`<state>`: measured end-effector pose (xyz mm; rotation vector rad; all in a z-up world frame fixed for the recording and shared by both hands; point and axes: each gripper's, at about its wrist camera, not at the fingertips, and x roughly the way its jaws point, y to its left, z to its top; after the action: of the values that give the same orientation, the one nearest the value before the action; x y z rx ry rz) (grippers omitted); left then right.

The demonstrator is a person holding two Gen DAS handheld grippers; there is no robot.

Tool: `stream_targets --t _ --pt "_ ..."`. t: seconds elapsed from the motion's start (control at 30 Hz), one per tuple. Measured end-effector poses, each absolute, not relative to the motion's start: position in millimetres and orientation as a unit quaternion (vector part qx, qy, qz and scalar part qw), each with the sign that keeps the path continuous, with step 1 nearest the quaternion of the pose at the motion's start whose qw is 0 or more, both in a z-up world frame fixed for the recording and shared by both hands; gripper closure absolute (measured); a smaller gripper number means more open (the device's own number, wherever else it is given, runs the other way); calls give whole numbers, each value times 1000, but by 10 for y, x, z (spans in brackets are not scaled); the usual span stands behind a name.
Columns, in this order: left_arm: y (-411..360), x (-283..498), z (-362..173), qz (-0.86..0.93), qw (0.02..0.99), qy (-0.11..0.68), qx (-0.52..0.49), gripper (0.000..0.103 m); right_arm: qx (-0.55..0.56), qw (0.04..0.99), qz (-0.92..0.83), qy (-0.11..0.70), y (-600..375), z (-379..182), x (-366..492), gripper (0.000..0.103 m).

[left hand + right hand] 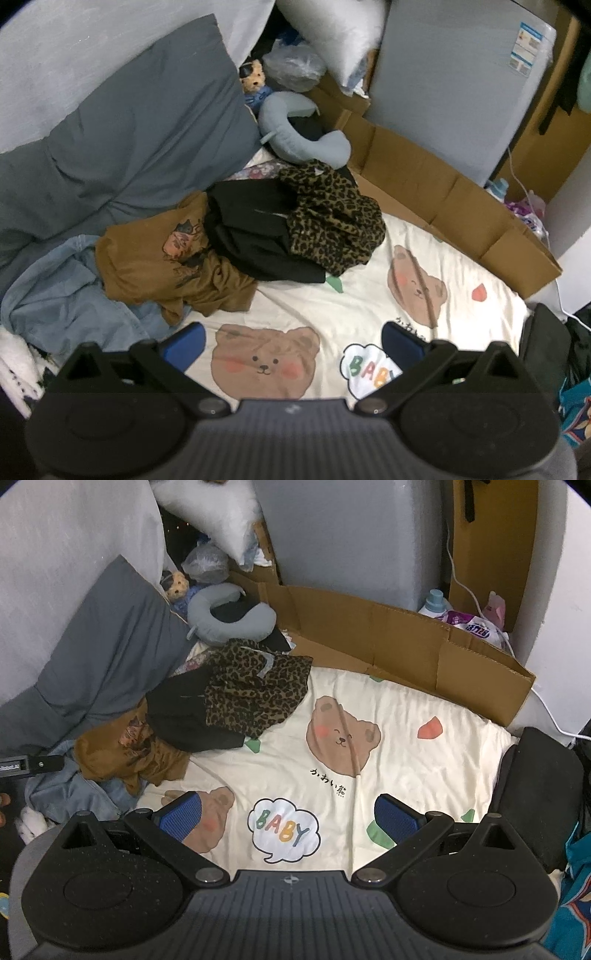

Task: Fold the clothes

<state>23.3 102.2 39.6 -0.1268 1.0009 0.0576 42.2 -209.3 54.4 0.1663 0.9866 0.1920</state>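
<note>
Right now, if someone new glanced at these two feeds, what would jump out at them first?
Probably the cream bedsheet with its cartoon bear faces and a "BABY" speech bubble, filling the foreground. Next, the unfolded heap at its far left: a leopard-print garment on top of a black garment, with a brown printed shirt beside them. Both the left gripper and the right gripper hover open and empty.

The left gripper (pixel 293 341) fills the lower part of its view, its two blue-padded fingers (pixel 186 343) spread wide toward the lower left and lower right of the frame, with nothing held between them. The right gripper (pixel 290 814) sits the same way along the bottom of its view, jaws parted wide and empty, its textured blue pads (pixel 397 818) angled inward.
</note>
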Motion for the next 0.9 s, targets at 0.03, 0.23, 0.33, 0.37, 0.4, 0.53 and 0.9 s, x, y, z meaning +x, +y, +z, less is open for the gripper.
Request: stream_targets --t 0.03,0.23,0.33,0.37,0.4,0.53,0.9 --pt "1043 242 385 28 876 478 -64 1 76 874 94 472 -2068 539 456 0" --pt "1162 324 314 32 876 476 -74 1 61 876 86 471 -1951 460 677 0" --pt "1216 391 283 34 875 477 -74 1 61 875 88 472 -1918 410 768 0" --pt "1229 412 272 32 875 477 -73 1 62 875 89 472 -1908 396 798 0" --pt "1237 433 259 29 875 477 -71 1 61 875 89 472 -1901 382 827 0" --pt "1245 541 188 15 876 478 -70 4 68 875 87 471 -1903 343 951 0" --pt "1153 1004 -64 -2 874 478 -86 10 51 889 115 440 -1968 269 1423 0"
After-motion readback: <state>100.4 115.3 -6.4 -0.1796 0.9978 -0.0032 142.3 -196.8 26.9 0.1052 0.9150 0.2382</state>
